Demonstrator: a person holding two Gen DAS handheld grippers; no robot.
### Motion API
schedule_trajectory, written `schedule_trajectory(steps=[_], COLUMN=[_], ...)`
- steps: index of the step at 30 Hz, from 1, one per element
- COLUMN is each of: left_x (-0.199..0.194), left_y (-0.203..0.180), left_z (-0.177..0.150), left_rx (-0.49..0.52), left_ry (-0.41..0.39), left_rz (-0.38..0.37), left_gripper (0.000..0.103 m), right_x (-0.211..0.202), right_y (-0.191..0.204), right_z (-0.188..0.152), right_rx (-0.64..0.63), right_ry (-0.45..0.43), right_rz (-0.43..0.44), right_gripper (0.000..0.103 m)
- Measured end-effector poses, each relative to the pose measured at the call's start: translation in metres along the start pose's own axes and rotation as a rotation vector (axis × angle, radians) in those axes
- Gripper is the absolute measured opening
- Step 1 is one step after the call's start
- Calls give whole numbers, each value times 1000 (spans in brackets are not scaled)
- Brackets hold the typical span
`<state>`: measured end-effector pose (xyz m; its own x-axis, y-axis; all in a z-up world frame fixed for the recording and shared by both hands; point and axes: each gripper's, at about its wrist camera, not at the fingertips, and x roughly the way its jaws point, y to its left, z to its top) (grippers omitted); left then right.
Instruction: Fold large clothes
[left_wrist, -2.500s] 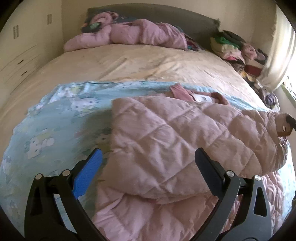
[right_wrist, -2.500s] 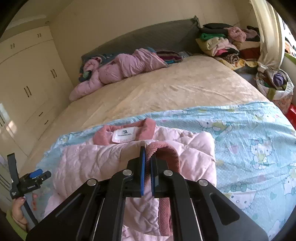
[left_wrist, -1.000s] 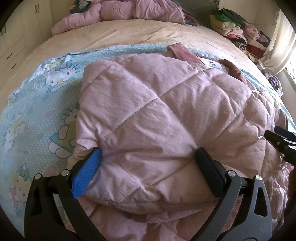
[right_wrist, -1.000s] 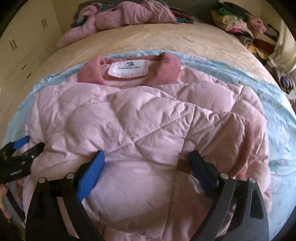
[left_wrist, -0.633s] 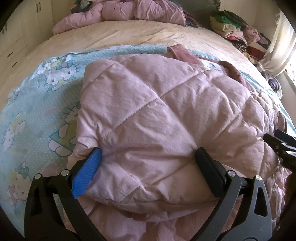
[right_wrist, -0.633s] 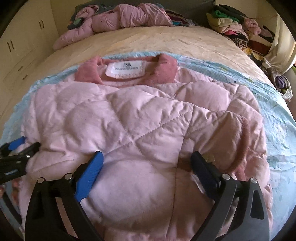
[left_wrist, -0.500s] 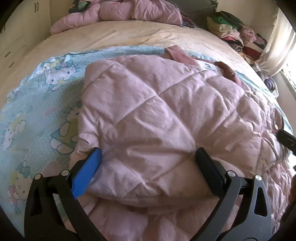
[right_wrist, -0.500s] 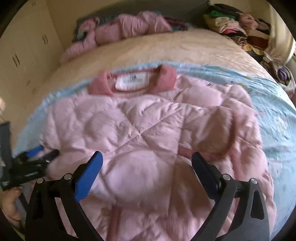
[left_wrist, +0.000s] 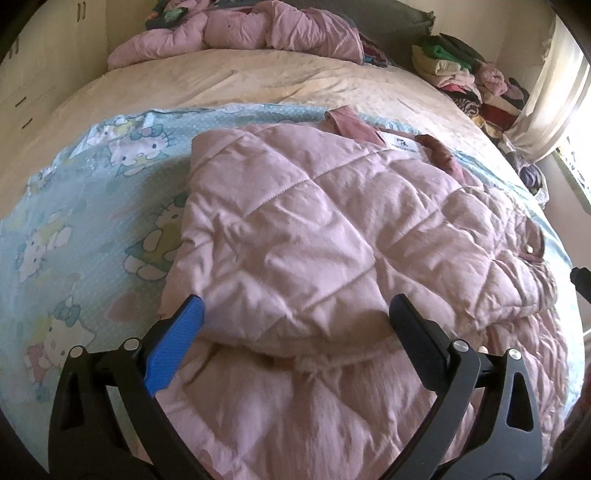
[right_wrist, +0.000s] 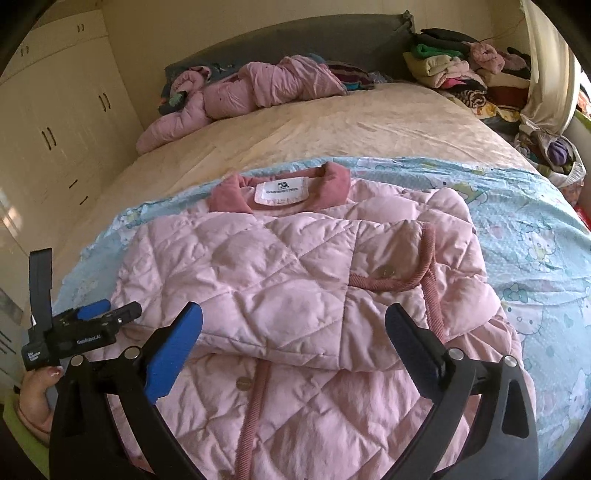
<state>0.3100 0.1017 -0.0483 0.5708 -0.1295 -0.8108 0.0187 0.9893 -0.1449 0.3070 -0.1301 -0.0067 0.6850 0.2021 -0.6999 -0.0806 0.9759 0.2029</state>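
Nearest the cameras, the left gripper (left_wrist: 293, 317) and the right gripper (right_wrist: 293, 325) each hung low over the near part of the pink quilted jacket (right_wrist: 303, 280), fingers spread wide and holding nothing. The jacket lay on a blue cartoon-print sheet (right_wrist: 524, 236) on the bed (right_wrist: 332, 125), both sleeves folded in across its chest, so the sleeve step looked done. Next would likely be taking the bottom hem, which lay below the grippers and mostly out of view, and carrying it up toward the collar (right_wrist: 280, 190); that called for a grip on each side of the hem. The person's left hand (right_wrist: 35, 398) held its gripper level, pointing across the jacket. Farther off lay another pink garment (right_wrist: 240, 92) and a pile of clothes (right_wrist: 465, 77).
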Motion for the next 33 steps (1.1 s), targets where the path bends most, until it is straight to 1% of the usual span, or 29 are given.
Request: schedule_trajectory(steps=[4, 12, 29, 33], left_x=[-16, -51, -123, -135], left_y=[-2, -10, -26, -27], left_z=[-5, -14, -37, -43], left_rx=[10, 18, 59, 65], left_ry=[-24, -70, -165, -177], left_rz=[8, -9, -5, -4], left_gripper=[94, 94, 94, 94], right_x=[-6, -27, -95, -109], right_y=[7, 16, 32, 35], right_z=[-3, -8, -23, -27], right_rx=[-8, -23, -58, -58], right_ry=[2, -24, -135, -151], right_rz=[15, 34, 41, 57], right_gripper=[99, 99, 99, 99])
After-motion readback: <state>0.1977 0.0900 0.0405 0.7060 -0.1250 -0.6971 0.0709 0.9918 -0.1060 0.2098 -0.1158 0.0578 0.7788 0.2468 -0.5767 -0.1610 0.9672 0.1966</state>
